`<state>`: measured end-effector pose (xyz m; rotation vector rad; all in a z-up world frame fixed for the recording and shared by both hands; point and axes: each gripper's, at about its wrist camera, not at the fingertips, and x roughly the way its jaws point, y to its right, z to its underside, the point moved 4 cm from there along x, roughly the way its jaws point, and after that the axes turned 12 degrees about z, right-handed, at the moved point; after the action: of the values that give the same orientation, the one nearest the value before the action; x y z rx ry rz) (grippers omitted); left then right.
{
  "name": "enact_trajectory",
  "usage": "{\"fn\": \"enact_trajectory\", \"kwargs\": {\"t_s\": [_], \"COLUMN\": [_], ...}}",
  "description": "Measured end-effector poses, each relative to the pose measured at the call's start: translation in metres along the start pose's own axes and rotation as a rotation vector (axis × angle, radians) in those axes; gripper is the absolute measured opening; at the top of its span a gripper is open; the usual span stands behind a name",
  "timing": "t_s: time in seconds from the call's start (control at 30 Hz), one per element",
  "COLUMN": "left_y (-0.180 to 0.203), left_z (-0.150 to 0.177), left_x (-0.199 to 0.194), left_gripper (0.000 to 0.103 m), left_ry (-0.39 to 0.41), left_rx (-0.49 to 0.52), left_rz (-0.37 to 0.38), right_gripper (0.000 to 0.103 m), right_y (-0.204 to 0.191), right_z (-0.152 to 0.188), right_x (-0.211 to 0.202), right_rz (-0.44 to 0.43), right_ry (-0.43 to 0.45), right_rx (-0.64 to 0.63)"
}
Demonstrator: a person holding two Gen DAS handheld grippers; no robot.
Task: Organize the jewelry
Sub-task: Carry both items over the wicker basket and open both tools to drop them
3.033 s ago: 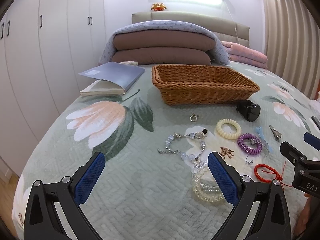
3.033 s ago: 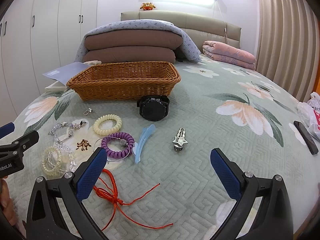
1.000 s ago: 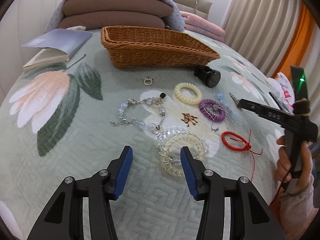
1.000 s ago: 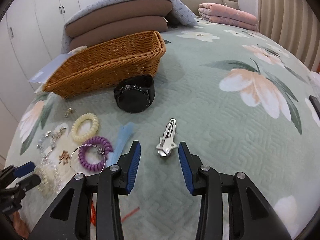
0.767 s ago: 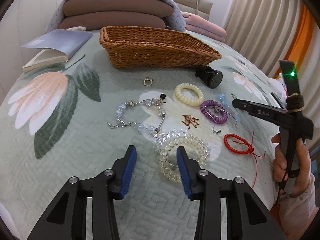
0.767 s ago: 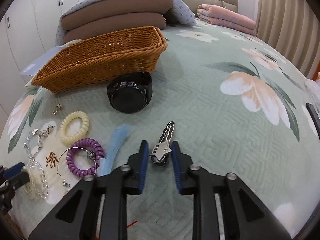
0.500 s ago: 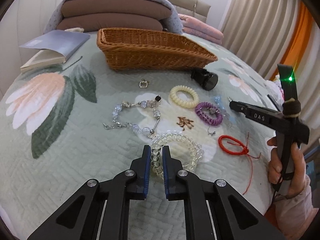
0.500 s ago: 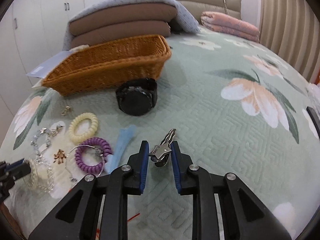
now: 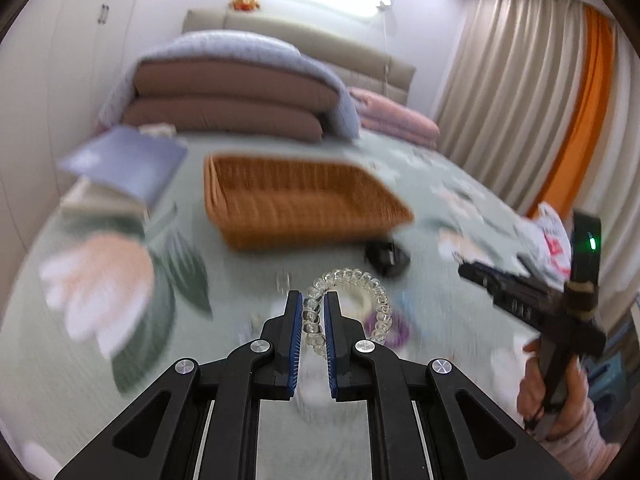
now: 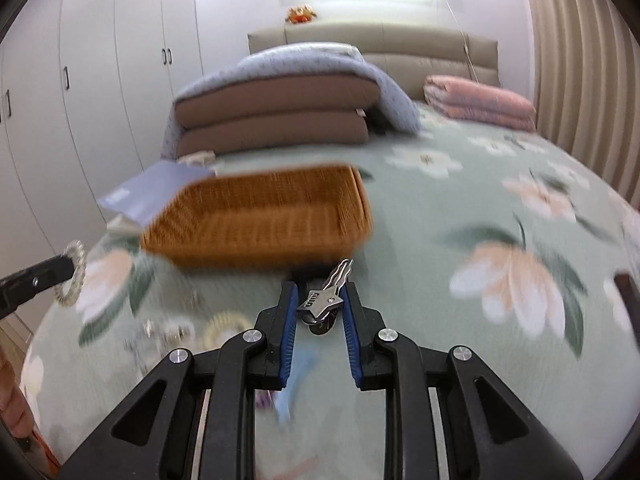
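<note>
My left gripper (image 9: pixel 311 305) is shut on a clear beaded bracelet (image 9: pixel 360 274) and holds it lifted above the bed. My right gripper (image 10: pixel 320 292) is shut on a silver hair clip (image 10: pixel 329 295), also lifted. The wicker basket (image 9: pixel 300 200) stands ahead on the bed, and it also shows in the right wrist view (image 10: pixel 260 216). The black watch (image 9: pixel 387 255), a cream hair tie (image 10: pixel 226 326) and a purple hair tie (image 9: pixel 398 330) lie blurred on the bedspread. The left gripper with the bracelet (image 10: pixel 74 274) shows at the right wrist view's left edge.
A blue-grey book (image 9: pixel 124 164) lies left of the basket. Folded brown bedding under a blue blanket (image 10: pixel 280 100) and a pink quilt (image 10: pixel 478 100) sit at the headboard. Wardrobes stand at the left, curtains at the right. The right gripper's handle (image 9: pixel 536 304) is at the right.
Both grippers have risen off the bed and tilted up toward the basket, the left carrying the clear bracelet, the right carrying the silver clip. The views are motion-blurred.
</note>
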<state>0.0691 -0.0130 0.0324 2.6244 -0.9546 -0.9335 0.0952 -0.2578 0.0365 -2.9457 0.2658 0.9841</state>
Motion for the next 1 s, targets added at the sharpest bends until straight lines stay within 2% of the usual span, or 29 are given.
{"fn": "enact_trajectory", "kwargs": {"t_s": [0.17,0.37,0.43,0.53,0.7,1.0], "left_y": [-0.007,-0.042,-0.056,-0.074,-0.082,-0.079], "left_z": [-0.066,-0.101,-0.104,-0.102,-0.090,-0.079], "left_x": [0.019,0.070,0.090,0.119,0.155,0.169], "left_gripper": [0.011,0.011,0.011,0.011,0.011,0.012], "left_ry": [0.060,0.065,0.045,-0.001,-0.064,-0.116], "left_rx": [0.002,-0.045,-0.063,-0.111,-0.110,-0.080], "left_rz": [-0.023,-0.104,-0.133,-0.132,-0.139,-0.162], "right_gripper": [0.026,0.026,0.026,0.026,0.026,0.027], "right_y": [-0.015,-0.033,-0.039,-0.043,-0.041,-0.039], "right_z": [-0.049,-0.080,-0.081,-0.075,-0.056,-0.054], "right_x": [0.037,0.096,0.118,0.147,0.176,0.166], "right_rz": [-0.059,-0.062,-0.076,-0.089,-0.082,-0.094], "right_ry": [0.001,-0.028,-0.063,-0.123,-0.203,-0.201], "right_rx": [0.032,0.039,0.043,0.049,0.041,0.035]}}
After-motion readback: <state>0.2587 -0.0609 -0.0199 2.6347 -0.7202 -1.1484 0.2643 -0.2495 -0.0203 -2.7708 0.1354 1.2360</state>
